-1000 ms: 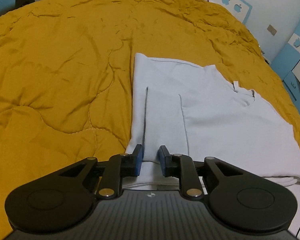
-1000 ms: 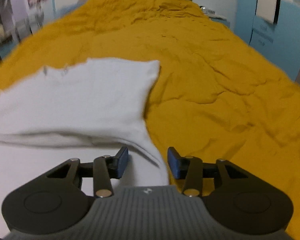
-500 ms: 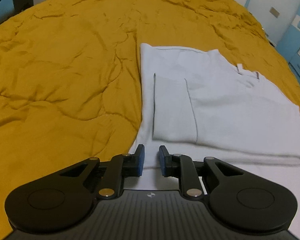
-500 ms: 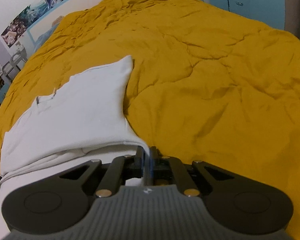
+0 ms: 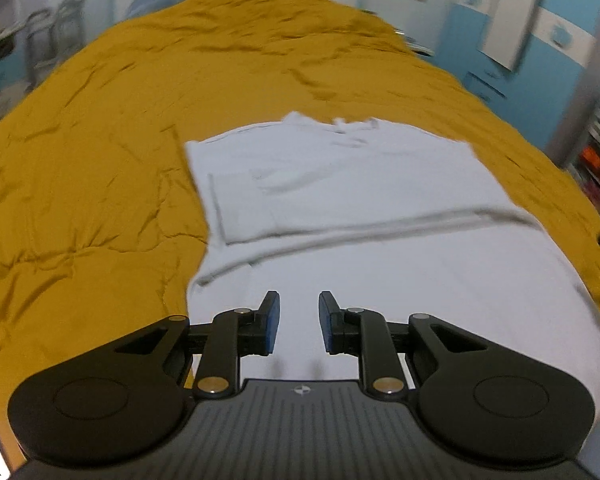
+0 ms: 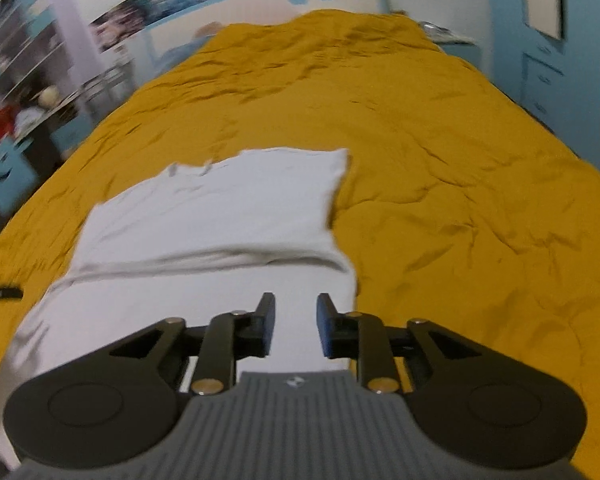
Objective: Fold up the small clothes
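A white cotton garment (image 5: 340,184), partly folded, is spread on the mustard-yellow quilted bed (image 5: 100,128). Both the left tool (image 5: 299,322) and right tool (image 6: 296,324) are held spread above it, nothing pinched.

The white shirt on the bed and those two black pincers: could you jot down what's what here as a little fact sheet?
garment: white shirt, lying flat, far part folded over the near part
surface: mustard-yellow quilt, wrinkled
left gripper: open, holding nothing, over the shirt's near left part
right gripper: open, holding nothing, over the shirt's near right edge
fold line: runs across the shirt, ahead of both grippers
image quality: both views motion-blurred
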Motion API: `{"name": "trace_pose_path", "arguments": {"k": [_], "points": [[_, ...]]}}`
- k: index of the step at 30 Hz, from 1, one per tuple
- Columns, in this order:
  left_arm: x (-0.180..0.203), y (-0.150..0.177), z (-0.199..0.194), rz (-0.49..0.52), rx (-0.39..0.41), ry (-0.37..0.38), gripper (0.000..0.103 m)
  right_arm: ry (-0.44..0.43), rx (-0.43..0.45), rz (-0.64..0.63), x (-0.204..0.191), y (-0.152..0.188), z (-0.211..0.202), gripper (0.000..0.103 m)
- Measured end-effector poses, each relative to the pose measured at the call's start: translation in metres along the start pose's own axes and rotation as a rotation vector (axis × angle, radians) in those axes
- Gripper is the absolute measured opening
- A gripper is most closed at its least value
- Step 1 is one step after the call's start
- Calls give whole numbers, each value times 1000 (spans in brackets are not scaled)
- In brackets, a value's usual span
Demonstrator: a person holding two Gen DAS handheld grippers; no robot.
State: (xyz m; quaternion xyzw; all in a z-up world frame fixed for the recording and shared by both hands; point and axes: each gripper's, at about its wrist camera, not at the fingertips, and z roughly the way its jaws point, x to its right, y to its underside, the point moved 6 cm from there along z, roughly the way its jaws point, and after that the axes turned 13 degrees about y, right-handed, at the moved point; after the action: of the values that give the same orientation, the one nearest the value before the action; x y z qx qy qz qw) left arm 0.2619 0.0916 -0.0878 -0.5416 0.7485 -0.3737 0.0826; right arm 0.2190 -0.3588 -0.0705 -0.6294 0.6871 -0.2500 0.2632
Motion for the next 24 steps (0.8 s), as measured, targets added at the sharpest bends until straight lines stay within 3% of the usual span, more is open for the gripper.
{"name": "trace_pose_path", "arguments": {"k": [5,10,15,19,24], "points": [[37,32,-23,199,-63,49,35,-40,-4,-167,-24,31,-35,27],[66,71,-34,378,-140,73,57,-85,-45,-337,-50,75,-57,38],[84,113,-38,519,-251,85,65,-94,-86,-449,-64,116,-68,45],[95,145,-43,635,-317,69,76,-92,-104,-533,-69,142,-74,51],[99,175,-45,749,-353,1,79,-59,-117,-668,-73,173,-79,55]]}}
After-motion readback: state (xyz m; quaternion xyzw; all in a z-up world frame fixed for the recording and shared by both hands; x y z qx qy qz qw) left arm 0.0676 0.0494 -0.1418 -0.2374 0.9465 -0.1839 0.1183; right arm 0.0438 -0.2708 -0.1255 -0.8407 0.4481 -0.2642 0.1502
